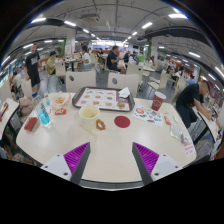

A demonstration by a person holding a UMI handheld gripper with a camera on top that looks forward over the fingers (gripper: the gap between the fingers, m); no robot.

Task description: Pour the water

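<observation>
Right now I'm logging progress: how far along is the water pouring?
Nothing looks done. The gripper is open and empty, its jaws apart over the white table. The bottle and the cup stand untouched beyond it. Grasping and pouring are left.

No text, label or number can be read on anything here.

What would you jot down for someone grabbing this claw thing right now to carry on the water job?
Claw: open, empty, held above the near edge of the white table.
Things: a pale cup and a red disc lie beyond the fingers; a blue bottle stands further away, to their left.
Done: nothing gripped, no pouring seen.
Left: probably reach for the bottle, grip it, pour into the cup.
</observation>
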